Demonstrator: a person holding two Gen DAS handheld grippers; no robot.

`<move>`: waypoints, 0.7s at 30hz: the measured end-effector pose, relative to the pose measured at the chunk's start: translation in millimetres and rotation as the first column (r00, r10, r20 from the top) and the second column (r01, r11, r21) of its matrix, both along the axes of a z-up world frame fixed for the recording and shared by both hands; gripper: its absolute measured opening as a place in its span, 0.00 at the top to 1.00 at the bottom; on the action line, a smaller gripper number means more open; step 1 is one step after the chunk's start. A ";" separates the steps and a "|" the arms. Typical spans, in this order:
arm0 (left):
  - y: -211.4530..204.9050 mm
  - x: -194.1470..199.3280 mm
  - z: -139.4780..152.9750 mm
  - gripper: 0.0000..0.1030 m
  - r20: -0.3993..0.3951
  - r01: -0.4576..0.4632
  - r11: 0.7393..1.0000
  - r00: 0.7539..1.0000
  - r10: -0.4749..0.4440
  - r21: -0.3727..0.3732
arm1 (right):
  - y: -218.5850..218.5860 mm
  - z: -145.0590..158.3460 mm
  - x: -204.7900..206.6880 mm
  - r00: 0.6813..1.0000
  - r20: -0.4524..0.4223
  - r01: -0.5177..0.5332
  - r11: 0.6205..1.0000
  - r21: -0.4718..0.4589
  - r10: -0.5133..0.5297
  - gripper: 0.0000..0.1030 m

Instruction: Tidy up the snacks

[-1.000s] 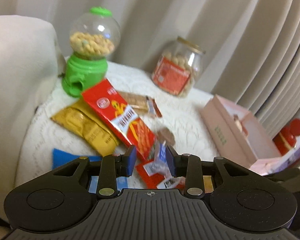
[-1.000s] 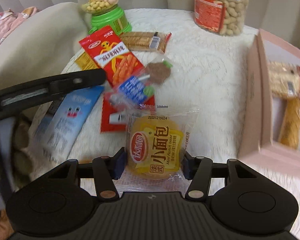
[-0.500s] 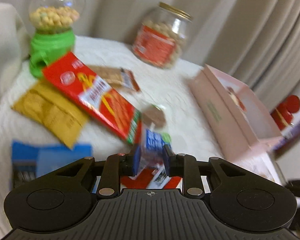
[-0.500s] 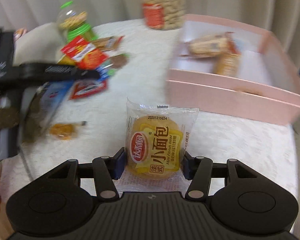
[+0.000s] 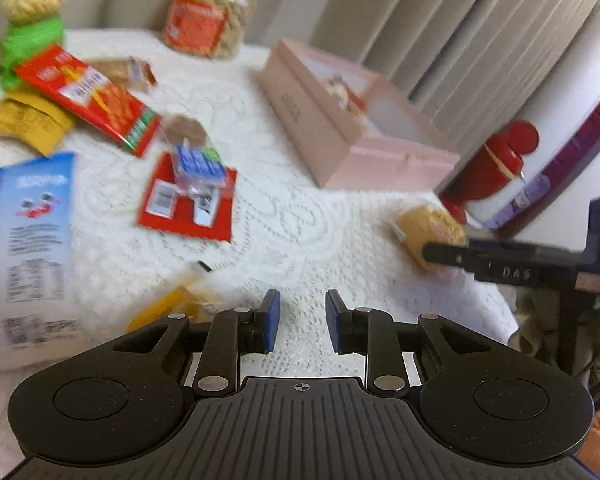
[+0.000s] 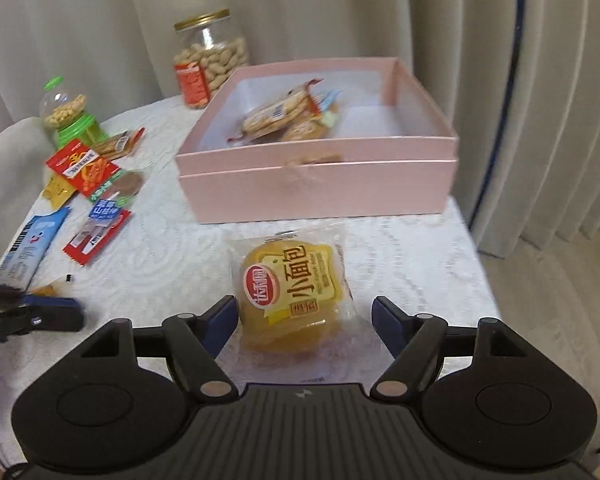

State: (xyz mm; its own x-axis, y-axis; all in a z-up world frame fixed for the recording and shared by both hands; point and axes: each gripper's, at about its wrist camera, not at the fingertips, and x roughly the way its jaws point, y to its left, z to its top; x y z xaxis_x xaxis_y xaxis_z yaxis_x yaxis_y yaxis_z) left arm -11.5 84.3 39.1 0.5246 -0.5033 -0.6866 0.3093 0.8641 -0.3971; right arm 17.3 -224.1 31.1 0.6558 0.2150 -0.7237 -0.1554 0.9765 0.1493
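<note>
A yellow bread packet (image 6: 296, 288) lies on the white lace tablecloth in front of the pink box (image 6: 320, 184). My right gripper (image 6: 304, 316) straddles it; its jaws are opening and the pads stand clear of the wrapper on both sides. The box holds biscuit packets (image 6: 280, 114). My left gripper (image 5: 298, 320) hovers low over bare cloth, narrowly open with nothing between its fingers. A small blue packet (image 5: 198, 168) rests on a red packet (image 5: 188, 204) ahead of it. A small yellow sweet (image 5: 172, 304) lies beside the left finger. The bread packet (image 5: 428, 228) shows at the right in the left wrist view.
At the far left lie a long red snack packet (image 5: 88, 96), a yellow pouch (image 5: 24, 124) and a blue-white pouch (image 5: 28, 232). A peanut jar (image 5: 208, 20) and a green dispenser (image 5: 28, 28) stand at the back. Curtains hang behind; the table edge (image 6: 480, 264) is close on the right.
The right gripper carried the bread packet over to the pink box's front and its jaws have spread off it. The left gripper drew back from the blue packet, which stays on the red one.
</note>
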 end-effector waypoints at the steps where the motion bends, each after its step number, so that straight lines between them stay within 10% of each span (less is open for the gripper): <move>1: 5.9 -6.6 6.4 0.72 0.028 -0.031 0.999 0.999 0.031 0.015 | -3.3 0.0 -3.2 1.000 0.009 0.007 1.000 0.002 -0.007 0.25; 7: 38.0 -24.9 31.8 0.72 0.111 -0.226 0.972 0.970 0.217 0.070 | -17.2 -8.0 -14.6 0.999 0.024 0.036 0.999 0.021 -0.037 0.23; 17: 12.2 -21.4 2.5 0.69 0.158 -0.099 0.925 0.986 0.042 0.368 | -9.1 7.5 -32.9 0.994 0.112 0.022 0.999 -0.028 -0.019 0.23; 21: 13.6 -13.5 -3.2 0.60 0.145 -0.098 0.927 0.988 0.048 0.361 | 5.5 25.5 -36.7 0.989 0.145 -0.017 0.998 -0.052 0.024 0.22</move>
